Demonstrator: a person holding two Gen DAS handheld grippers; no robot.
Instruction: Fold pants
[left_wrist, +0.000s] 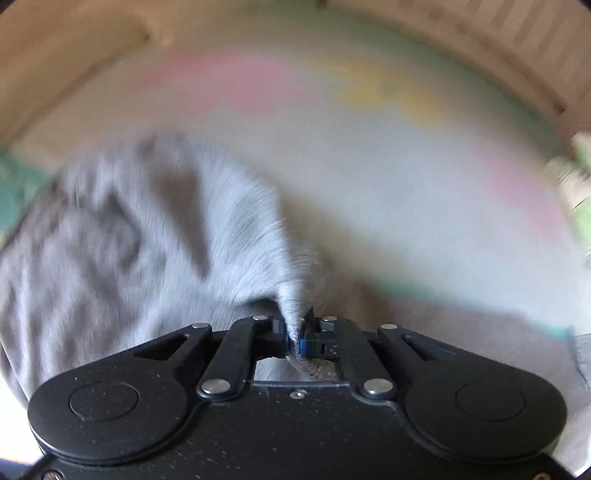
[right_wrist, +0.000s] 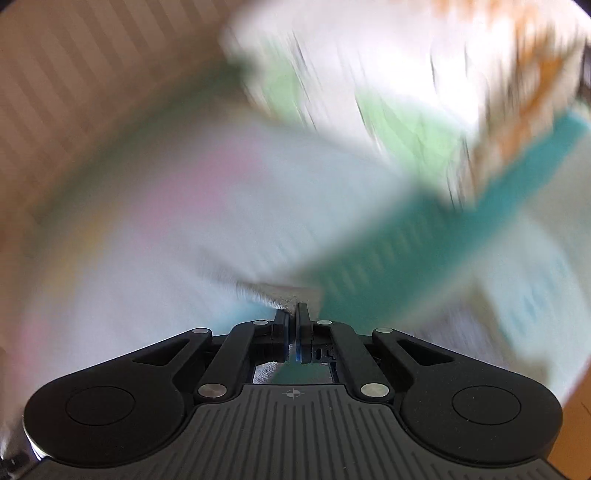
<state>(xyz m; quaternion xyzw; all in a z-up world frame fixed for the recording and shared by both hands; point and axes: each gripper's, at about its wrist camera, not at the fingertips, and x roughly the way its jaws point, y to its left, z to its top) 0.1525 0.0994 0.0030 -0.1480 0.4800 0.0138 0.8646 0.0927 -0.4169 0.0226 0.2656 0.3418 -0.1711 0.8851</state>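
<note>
Pinching a bunched ridge of grey fabric between its blue-padded fingers, the left gripper (left_wrist: 295, 332) is clamped on the pants (left_wrist: 122, 236), and the cloth rises out of the jaws as a narrow peak before spreading wide to the left of that view in soft, wrinkled folds. A little of the same grey cloth shows through the opening in the gripper body behind the fingers. Beyond the pants lies a pale mat (left_wrist: 369, 166) with blurred pink, yellow and teal patches, and past its far edge runs a band of wooden floor (left_wrist: 498, 48); everything outside the gripper is streaked by motion blur. The right gripper (right_wrist: 293, 325) has its fingers drawn together with only a thin slit between them, and a small grey-beige edge of fabric sits right at the fingertips, though the blur makes it impossible to tell whether that edge is actually caught between the pads. Ahead of this gripper the same pale mat spreads out with a faint pink patch, crossed by a broad teal band (right_wrist: 443, 236) running diagonally up to the right. Farther off are smeared white, green and orange shapes too blurred to identify, with striped wooden floor at the upper left.
</note>
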